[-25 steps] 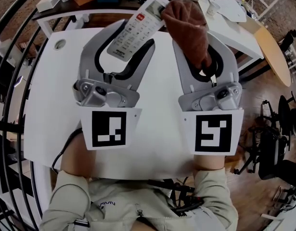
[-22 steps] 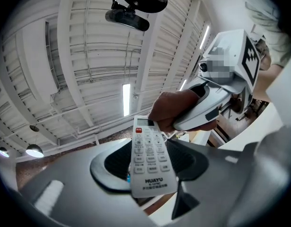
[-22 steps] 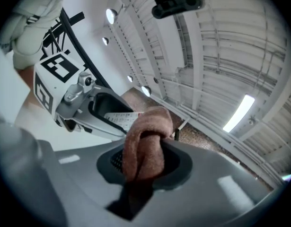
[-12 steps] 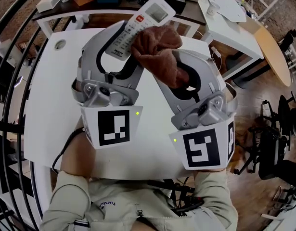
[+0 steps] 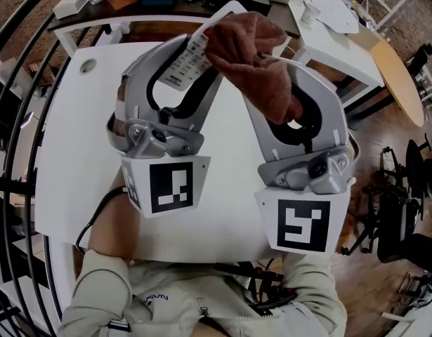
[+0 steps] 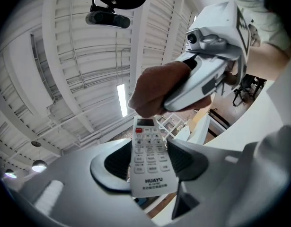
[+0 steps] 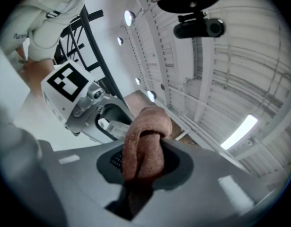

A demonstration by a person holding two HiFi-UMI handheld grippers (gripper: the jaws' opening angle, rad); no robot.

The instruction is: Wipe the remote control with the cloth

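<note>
Left gripper [image 5: 184, 65]: pinching white rectangular plastic remote control [image 6: 148, 164] by its lower end, above white counter [image 5: 75, 160]. Right gripper [image 7: 143, 162]: clamped on brown terry cloth [image 5: 254, 55], covering remote's top. Risk, judged: wiping pressure may lever remote loose.

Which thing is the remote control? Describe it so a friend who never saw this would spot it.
Over the white table, find the left gripper, at the head view's left. Between its jaws sits the remote control: a slim white bar with rows of small buttons, unlike the soft brown cloth covering its far end.
</note>
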